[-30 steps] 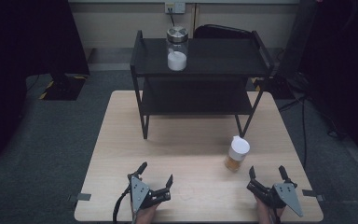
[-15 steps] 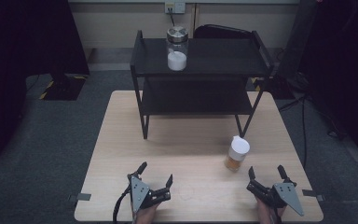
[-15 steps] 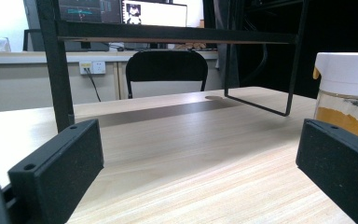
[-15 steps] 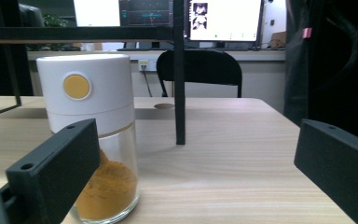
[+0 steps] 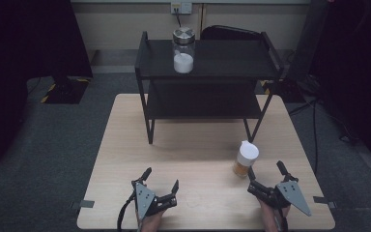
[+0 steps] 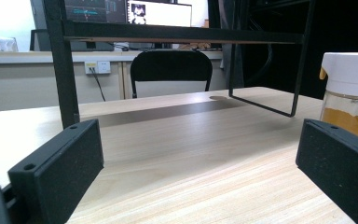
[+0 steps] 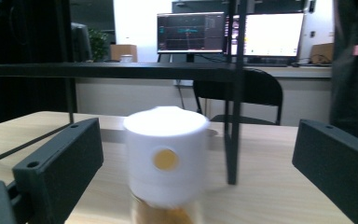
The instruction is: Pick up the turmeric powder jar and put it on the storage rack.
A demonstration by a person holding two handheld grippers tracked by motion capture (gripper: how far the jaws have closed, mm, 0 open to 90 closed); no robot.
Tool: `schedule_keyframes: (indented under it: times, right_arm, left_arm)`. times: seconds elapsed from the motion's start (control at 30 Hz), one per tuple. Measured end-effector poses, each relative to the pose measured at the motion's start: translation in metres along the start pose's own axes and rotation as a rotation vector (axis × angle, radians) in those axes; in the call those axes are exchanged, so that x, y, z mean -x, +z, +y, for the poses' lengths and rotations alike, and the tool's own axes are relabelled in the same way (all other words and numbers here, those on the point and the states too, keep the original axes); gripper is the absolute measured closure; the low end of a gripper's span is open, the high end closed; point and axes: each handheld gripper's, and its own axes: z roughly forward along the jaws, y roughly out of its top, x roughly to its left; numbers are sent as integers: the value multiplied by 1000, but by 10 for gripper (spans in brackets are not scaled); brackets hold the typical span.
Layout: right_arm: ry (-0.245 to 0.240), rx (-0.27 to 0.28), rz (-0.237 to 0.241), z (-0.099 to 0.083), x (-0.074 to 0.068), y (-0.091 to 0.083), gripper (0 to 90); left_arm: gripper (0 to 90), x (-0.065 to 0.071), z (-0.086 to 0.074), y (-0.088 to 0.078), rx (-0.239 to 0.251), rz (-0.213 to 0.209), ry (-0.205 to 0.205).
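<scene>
A small jar of orange-yellow powder with a white cap (image 5: 246, 158) stands on the wooden table (image 5: 198, 150) at the front right. My right gripper (image 5: 265, 175) is open just behind it, and the jar (image 7: 165, 158) rises close ahead between the spread jaws. My left gripper (image 5: 161, 180) rests open at the front left with nothing between its jaws; the jar (image 6: 349, 100) appears off to its right. A glass jar with a metal lid and white powder (image 5: 183, 50) stands on the top shelf of the black rack (image 5: 207, 72).
The black two-level rack takes up the back half of the table, its legs (image 5: 149, 130) standing mid-table. A black chair (image 5: 232, 34) sits behind the table. Bare wood lies between the two grippers and in front of the rack.
</scene>
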Motion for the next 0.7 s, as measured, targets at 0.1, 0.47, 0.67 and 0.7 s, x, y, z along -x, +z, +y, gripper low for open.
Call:
schedule_keyframes:
  times: [0.1, 0.47, 0.67, 0.7]
  right_arm:
    - [-14, -13, 16, 1, -6, 13, 11]
    - [-52, -59, 33, -14, -7, 44, 130]
    - [-37, -83, 44, -14, -5, 50, 210]
    - [-32, -87, 44, -13, -5, 50, 225]
  left_arm:
    - [1, 0, 0, 0, 0, 0, 0]
    - [4, 0, 0, 0, 0, 0, 0]
    - [7, 0, 0, 0, 0, 0, 0]
    - [7, 0, 0, 0, 0, 0, 0]
